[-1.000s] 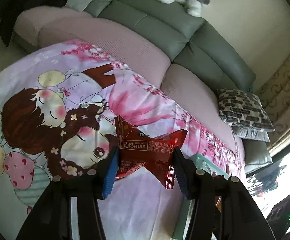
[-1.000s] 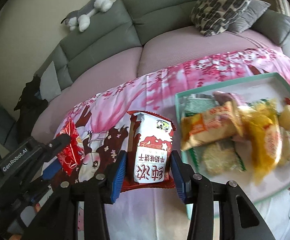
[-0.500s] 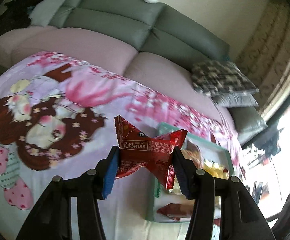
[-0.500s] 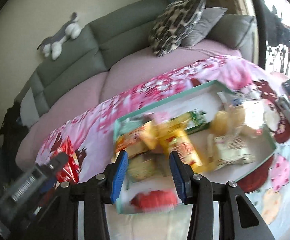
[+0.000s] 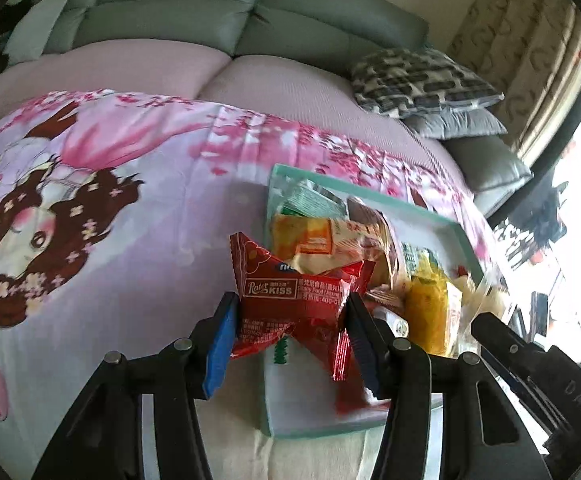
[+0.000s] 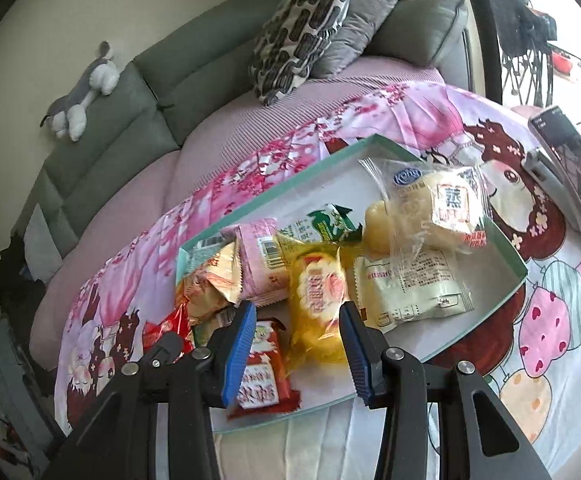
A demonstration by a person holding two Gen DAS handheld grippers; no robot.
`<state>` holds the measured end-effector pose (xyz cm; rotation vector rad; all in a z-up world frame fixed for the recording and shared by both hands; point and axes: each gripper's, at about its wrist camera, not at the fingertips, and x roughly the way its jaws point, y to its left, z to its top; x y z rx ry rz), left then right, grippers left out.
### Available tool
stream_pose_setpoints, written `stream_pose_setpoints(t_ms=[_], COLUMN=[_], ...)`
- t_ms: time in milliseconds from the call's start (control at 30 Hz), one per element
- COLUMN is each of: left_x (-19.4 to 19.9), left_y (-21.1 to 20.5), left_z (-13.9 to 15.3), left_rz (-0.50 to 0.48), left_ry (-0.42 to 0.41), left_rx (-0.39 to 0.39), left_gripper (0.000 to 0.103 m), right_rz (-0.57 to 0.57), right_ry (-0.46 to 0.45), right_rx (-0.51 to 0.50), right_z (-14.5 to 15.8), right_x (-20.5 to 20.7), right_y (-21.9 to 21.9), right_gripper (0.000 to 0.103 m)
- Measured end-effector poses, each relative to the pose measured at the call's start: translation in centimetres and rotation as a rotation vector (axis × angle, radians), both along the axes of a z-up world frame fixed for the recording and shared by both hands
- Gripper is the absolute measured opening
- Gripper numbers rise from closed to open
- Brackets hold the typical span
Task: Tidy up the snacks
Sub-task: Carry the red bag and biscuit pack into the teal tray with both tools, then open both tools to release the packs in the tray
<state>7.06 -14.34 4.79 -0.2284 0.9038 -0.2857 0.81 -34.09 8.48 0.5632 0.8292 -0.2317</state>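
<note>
My left gripper [image 5: 290,304] is shut on a red Kiss snack packet [image 5: 290,300] and holds it above the near left corner of the teal tray [image 5: 462,236]. My right gripper [image 6: 296,320] is open and empty above the tray [image 6: 518,276]. A red and white biscuit packet [image 6: 260,376] lies in the tray just under its left finger. The tray holds several snacks: a yellow packet [image 6: 318,300], a pink packet [image 6: 260,264], a white packet [image 6: 414,284] and a clear bag of buns [image 6: 426,208]. The left gripper's fingertip [image 6: 162,350] shows at the left with the red packet [image 6: 170,326].
The tray lies on a pink cartoon cloth [image 5: 130,208] over a table. A grey and pink sofa [image 6: 162,92] with patterned cushions [image 6: 298,36] and a plush toy [image 6: 86,88] stands behind. A dark phone-like device [image 6: 570,172] lies at the right.
My right gripper let the red and white biscuit packet go into the tray and is now open. My left gripper has carried the red packet right, over the tray.
</note>
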Motion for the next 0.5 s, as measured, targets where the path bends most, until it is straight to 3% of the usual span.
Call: stream_pose_setpoints(t_ms=[200, 500], left_x=[-0.1, -0.5], left_y=[-1.2, -2.2], left_z=[0.1, -0.3], left_rz=[-0.044, -0.097], left_ry=[-0.032, -0.023], left_rx=[0.033, 0.014], left_gripper=[0.056, 0.057], right_rz=[0.0, -0.001], right_ry=[0.01, 0.026], right_rx=[0.01, 0.007], right_z=[-0.5, -0.8], right_x=[0.1, 0.1], right_y=[-0.1, -0.2], right_gripper=[0.046, 0.046])
